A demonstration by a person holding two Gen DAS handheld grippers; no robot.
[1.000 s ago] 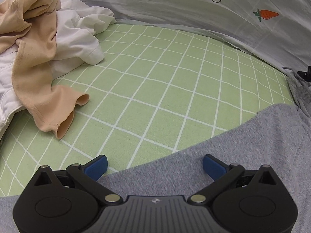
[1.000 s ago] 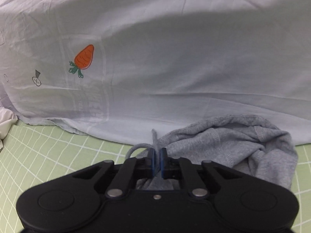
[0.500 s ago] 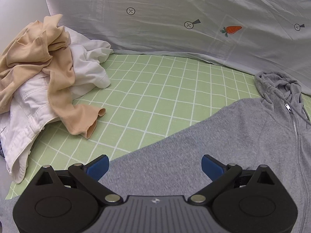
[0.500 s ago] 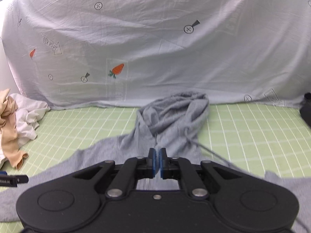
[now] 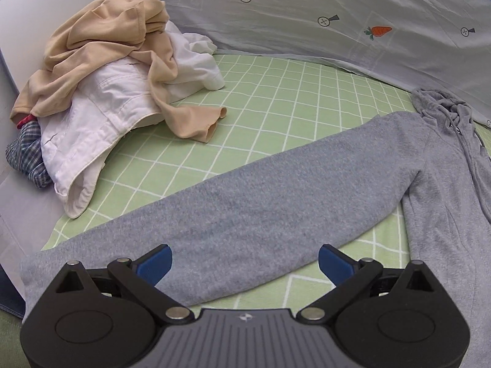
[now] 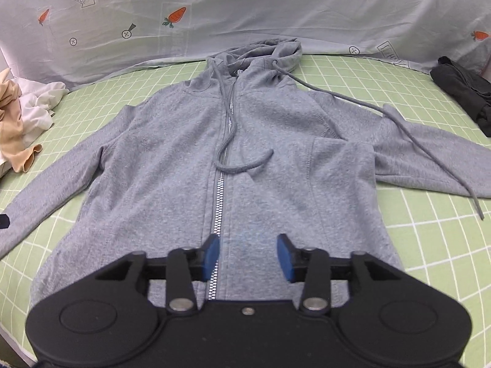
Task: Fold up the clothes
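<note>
A grey zip hoodie (image 6: pixel 172 165) lies flat, front up, on the green checked sheet (image 6: pixel 429 230), hood toward the back and both sleeves spread. Its drawstring (image 6: pixel 396 122) trails across the right sleeve. In the left wrist view its left sleeve (image 5: pixel 245 208) stretches out before me. My left gripper (image 5: pixel 244 263) is open and empty above the sleeve's lower part. My right gripper (image 6: pixel 248 254) is open and empty above the hoodie's lower front, beside the zipper (image 6: pixel 219 190).
A pile of beige, white and checked clothes (image 5: pixel 104 92) lies at the left. A dark folded garment (image 6: pixel 460 89) lies at the far right. A pale blue printed sheet (image 6: pixel 245 9) hangs along the back. The left gripper's tip (image 6: pixel 3 220) shows by the sleeve end.
Both grippers have pulled back and up from the hoodie. My right gripper, shut on the drawstring by the hood a second ago, has let go and opened. The hoodie now lies spread flat.
</note>
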